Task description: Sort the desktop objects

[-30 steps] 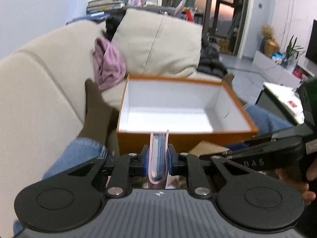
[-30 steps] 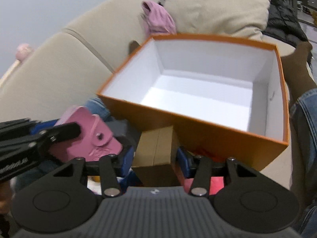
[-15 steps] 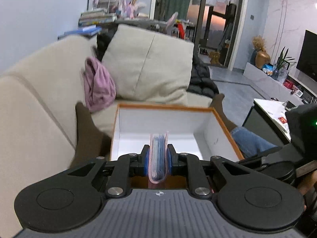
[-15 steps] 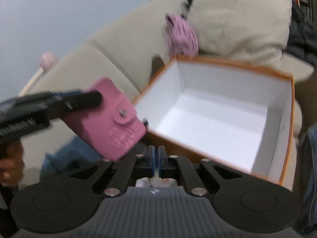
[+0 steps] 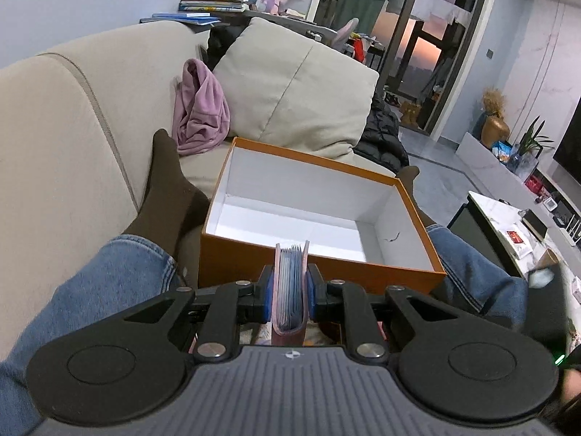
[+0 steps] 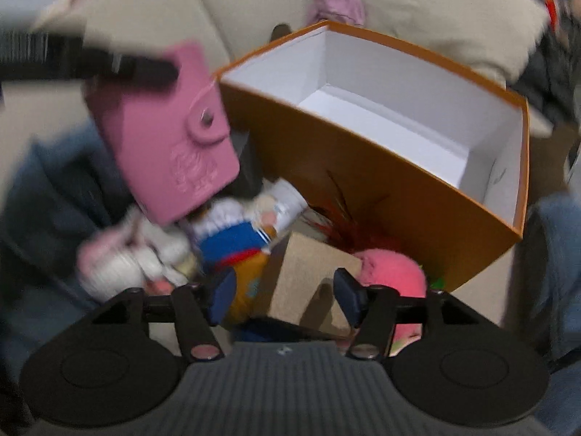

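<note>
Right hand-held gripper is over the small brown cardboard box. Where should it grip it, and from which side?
Probably across the two side faces of the small brown cardboard box, coming down from above. In the right wrist view the right hand-held gripper is opening with its blue pads either side of the box, not yet pressing. The flat sides suit the pads; the soft toys crowding it make a sideways approach harder.
</note>
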Demonstrator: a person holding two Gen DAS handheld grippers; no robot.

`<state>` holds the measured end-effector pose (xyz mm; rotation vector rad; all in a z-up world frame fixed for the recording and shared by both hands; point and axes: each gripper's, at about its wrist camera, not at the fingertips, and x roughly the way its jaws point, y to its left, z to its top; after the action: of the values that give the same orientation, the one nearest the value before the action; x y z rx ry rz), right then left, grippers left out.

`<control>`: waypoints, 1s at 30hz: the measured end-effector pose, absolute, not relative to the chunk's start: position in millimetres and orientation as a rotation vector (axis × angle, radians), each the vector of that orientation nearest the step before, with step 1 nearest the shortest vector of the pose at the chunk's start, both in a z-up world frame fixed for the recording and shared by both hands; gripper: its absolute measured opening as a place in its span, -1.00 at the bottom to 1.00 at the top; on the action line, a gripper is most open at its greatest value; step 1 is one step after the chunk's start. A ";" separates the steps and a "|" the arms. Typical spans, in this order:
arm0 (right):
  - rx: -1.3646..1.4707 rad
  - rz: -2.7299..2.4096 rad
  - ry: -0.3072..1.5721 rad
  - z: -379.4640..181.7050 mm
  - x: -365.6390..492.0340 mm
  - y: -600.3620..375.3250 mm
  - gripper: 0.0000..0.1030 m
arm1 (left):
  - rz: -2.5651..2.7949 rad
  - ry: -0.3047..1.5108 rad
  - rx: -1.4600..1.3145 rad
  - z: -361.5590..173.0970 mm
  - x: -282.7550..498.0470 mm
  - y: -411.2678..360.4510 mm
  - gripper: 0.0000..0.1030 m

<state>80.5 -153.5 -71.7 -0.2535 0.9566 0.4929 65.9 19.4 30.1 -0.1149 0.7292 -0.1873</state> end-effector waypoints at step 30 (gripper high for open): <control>0.270 0.612 0.874 10.0 134.1 -218.1 -1.00 | -0.176 0.632 -0.047 66.4 86.2 1.3 -0.62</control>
<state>134.1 -218.1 10.0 0.2700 0.8742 0.6123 86.2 1.2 66.4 -0.0468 0.6318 -0.1764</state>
